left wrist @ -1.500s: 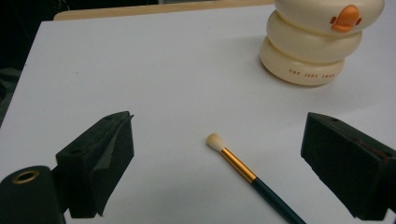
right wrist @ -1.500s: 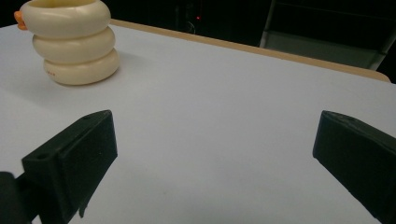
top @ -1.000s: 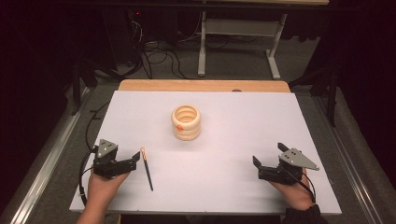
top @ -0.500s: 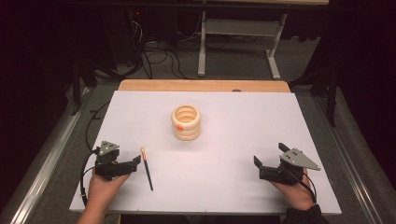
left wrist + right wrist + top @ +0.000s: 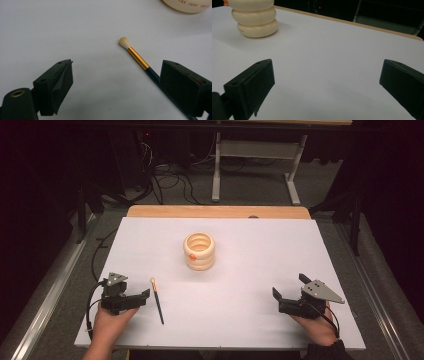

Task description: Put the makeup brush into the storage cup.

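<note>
A thin dark-handled brush (image 5: 157,297) with a gold ferrule and pale bristles lies on the white table sheet (image 5: 260,250) at the front left. My left gripper (image 5: 136,298) rests just left of it and is open. In the left gripper view the brush (image 5: 136,56) lies between the spread jaws of the left gripper (image 5: 120,65), with its handle passing under the right-hand jaw. A cream ribbed pot (image 5: 199,251) with a small orange mark stands mid-table. My right gripper (image 5: 289,286) is at the front right, open with nothing between its jaws, and the pot (image 5: 254,20) is far ahead to its left.
A wooden table edge (image 5: 220,211) shows beyond the white sheet. Behind it are cables on the floor and a metal desk frame (image 5: 255,165). A grey rail (image 5: 45,300) runs along the left side. The pot's base (image 5: 187,5) shows at the top of the left gripper view.
My left gripper has shifted slightly right, toward the brush. The right gripper, the brush and the pot have stayed where they were.
</note>
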The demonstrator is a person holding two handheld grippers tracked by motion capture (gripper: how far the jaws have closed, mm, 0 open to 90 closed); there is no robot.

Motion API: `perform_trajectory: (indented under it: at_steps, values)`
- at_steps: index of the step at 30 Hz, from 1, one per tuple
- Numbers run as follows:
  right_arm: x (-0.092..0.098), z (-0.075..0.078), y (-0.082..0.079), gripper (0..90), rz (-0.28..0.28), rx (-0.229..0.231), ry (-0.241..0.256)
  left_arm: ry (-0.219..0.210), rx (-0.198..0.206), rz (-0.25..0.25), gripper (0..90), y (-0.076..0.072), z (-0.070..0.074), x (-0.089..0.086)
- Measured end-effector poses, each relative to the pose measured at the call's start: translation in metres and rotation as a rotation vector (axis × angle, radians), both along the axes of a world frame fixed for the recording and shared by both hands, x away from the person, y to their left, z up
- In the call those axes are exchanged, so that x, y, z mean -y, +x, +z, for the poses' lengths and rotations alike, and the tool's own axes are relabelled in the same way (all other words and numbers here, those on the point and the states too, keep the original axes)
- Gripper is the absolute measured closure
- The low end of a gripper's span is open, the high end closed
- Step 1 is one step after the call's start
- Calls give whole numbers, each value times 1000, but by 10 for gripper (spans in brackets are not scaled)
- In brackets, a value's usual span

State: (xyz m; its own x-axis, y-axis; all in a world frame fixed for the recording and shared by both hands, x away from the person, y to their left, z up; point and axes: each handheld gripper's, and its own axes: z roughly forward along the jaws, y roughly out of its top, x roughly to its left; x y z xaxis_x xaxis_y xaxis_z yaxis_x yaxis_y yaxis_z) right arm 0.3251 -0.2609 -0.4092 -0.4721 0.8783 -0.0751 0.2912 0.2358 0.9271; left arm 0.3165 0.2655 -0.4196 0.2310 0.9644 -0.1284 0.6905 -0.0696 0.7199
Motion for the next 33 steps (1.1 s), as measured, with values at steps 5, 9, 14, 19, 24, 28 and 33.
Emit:
perform_trajectory:
  at_steps: [5, 9, 14, 19, 24, 28, 33]
  values:
    - [0, 2, -2, 10, 9, 7, 14, -18, -47, -5, 122, 1, 6, -2]
    - [0, 3, -2, 10, 8, 13, 11, -43, -105, -14, 122, 4, 8, -6]
    - [-1, 2, -3, 10, 5, 6, 15, -53, -160, -15, 122, 9, 12, -12]
    - [-1, 2, -3, 10, 6, 6, 14, -41, -208, -30, 122, 12, 10, -14]
    - [-1, 1, -5, 10, 6, 2, 14, -30, -248, -41, 119, 16, 10, -10]
    - [-2, 2, -5, 10, 8, 7, 11, -7, -282, -63, 111, 21, 11, -2]
    - [-1, 2, -5, 10, 7, 4, 6, -6, -338, -87, 112, 26, 11, 1]
